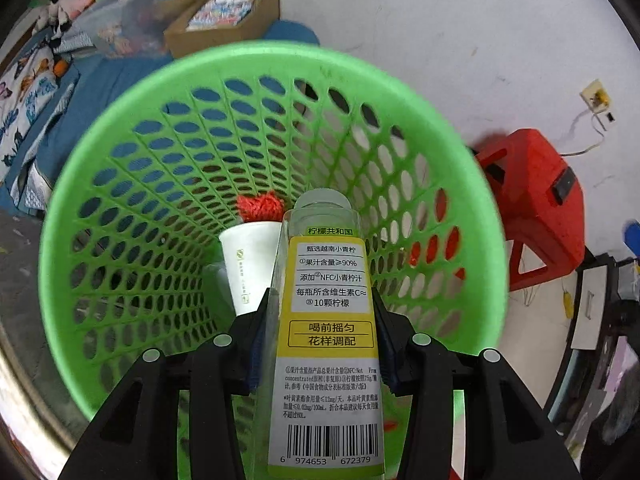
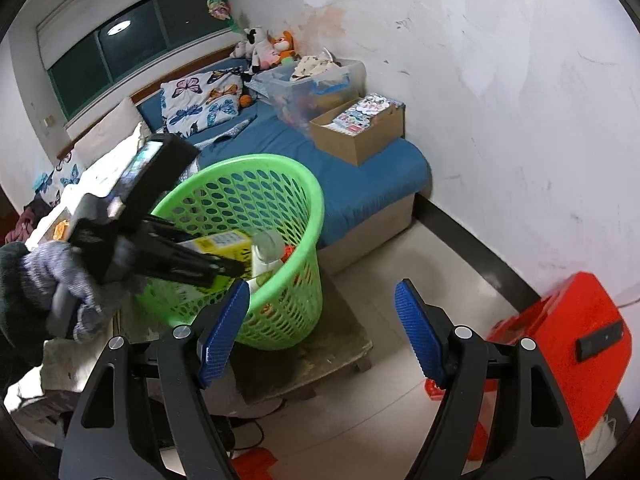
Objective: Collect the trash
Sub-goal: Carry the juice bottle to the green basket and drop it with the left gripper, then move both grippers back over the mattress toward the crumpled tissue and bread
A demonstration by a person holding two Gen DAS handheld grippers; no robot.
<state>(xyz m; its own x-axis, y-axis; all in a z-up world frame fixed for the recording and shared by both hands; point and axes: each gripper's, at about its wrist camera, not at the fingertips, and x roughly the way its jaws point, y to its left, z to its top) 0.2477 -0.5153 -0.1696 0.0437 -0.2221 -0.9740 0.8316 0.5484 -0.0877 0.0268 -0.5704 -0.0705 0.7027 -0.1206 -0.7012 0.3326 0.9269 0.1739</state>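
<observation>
A clear bottle (image 1: 328, 320) with a yellow label and a white cap is clamped between the jaws of my left gripper (image 1: 320, 294), cap pointing down into a green perforated basket (image 1: 280, 52). Inside the basket lie a white paper cup (image 1: 248, 264) and a red crumpled piece (image 1: 260, 206). In the right wrist view a gloved hand (image 2: 60, 276) holds the left gripper (image 2: 228, 270), with the bottle (image 2: 224, 242) over the basket (image 2: 256, 164). My right gripper (image 2: 322, 284) stands open and empty, in front of the basket and to its right.
The basket stands on a low worn platform (image 2: 336, 344) beside a bed with a blue sheet (image 2: 360, 176). A cardboard box (image 2: 360, 128) and a clear bin (image 2: 312, 80) sit on the bed. A red plastic stool (image 2: 576, 340) stands on the right by the wall.
</observation>
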